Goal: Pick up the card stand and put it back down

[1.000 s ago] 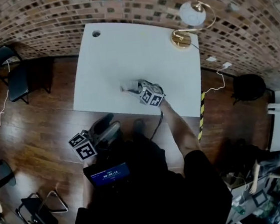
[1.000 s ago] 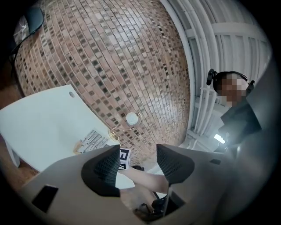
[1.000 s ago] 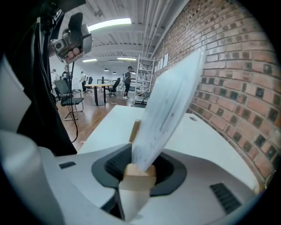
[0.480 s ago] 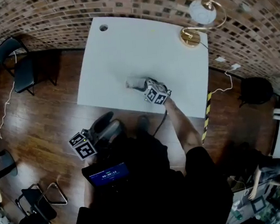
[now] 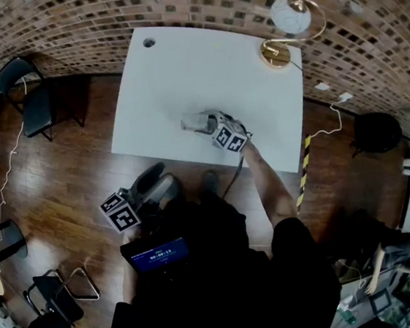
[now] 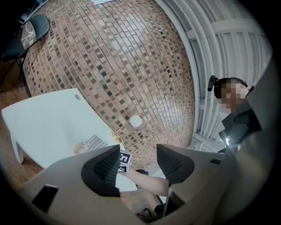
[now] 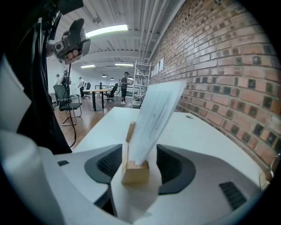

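Note:
The card stand (image 7: 135, 170), a small wooden block holding a tilted white card, rests on the white table (image 5: 180, 74). It sits between the jaws of my right gripper (image 7: 139, 154), which have just been opening. There is a gap on each side and the pads do not press on it. In the head view the stand (image 5: 194, 122) is near the table's front edge, with my right gripper (image 5: 206, 126) at it. My left gripper (image 5: 160, 179) hangs below the table edge over the floor. In its own view it (image 6: 138, 165) is open with nothing between the jaws.
A lamp (image 5: 282, 37) with a white globe and brass base stands at the table's far right corner. A cable hole (image 5: 149, 42) is at the far left corner. A black chair (image 5: 32, 98) stands left of the table. A brick wall runs behind it.
The right gripper stays at the card stand near the table's front edge. The left gripper has not moved. Only the head view has shifted a little.

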`<state>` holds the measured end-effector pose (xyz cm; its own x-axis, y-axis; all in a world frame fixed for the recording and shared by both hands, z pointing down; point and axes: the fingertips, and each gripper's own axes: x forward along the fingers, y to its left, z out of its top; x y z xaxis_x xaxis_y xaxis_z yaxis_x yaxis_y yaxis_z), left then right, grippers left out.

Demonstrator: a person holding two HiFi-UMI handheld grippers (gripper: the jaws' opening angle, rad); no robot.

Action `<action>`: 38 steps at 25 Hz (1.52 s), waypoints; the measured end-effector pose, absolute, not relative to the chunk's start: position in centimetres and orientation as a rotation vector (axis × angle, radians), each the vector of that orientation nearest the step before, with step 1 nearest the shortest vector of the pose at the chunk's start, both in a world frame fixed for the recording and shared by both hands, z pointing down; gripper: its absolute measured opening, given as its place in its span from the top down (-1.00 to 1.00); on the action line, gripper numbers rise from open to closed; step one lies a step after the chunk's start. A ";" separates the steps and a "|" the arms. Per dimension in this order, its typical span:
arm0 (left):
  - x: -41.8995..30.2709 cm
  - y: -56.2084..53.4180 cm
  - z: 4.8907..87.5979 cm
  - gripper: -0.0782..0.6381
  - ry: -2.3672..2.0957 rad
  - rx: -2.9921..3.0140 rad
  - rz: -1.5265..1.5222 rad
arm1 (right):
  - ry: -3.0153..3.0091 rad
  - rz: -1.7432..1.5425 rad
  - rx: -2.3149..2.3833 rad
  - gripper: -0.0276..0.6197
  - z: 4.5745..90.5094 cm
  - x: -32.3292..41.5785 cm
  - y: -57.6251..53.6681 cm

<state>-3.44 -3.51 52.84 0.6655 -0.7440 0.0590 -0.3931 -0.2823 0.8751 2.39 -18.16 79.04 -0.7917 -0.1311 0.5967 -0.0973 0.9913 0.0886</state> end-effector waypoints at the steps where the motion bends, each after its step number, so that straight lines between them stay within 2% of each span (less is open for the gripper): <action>1: -3.3 -3.4 52.8 0.07 -0.898 1.905 -0.454 | -2.501 -0.060 0.178 0.07 78.5 2.7 -18.2; 5: -2.7 -2.8 52.7 0.07 -0.923 1.903 -0.464 | -2.586 0.024 0.357 0.07 75.8 5.8 -18.8; 11: -2.3 -1.2 52.8 0.07 -0.944 1.873 -0.462 | -2.754 0.353 0.771 0.07 70.4 12.5 -19.1; 17: -0.8 0.8 52.1 0.07 -0.875 1.920 -0.427 | -2.930 0.676 0.896 0.47 65.0 14.1 -13.6; 20: -1.1 2.0 51.0 0.07 -0.839 1.961 -0.434 | -2.997 0.729 0.880 0.64 62.5 13.4 -9.6; 23: -2.6 3.9 50.5 0.07 -0.821 1.985 -0.453 | -3.067 0.686 0.830 0.72 59.4 11.8 -4.9; 27: -4.8 7.8 50.0 0.07 -0.717 2.051 -0.512 | -3.043 0.558 0.833 0.73 56.0 9.2 1.7; 38: -12.3 22.8 47.9 0.07 -0.514 2.077 -0.673 | -2.974 0.548 1.052 0.75 48.8 3.5 20.5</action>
<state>-12.35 22.76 47.93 0.7686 -0.5792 -0.2715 -0.1097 -0.5375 0.8361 3.51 20.55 48.77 -0.7826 -0.6199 0.0569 -0.5995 0.7258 -0.3373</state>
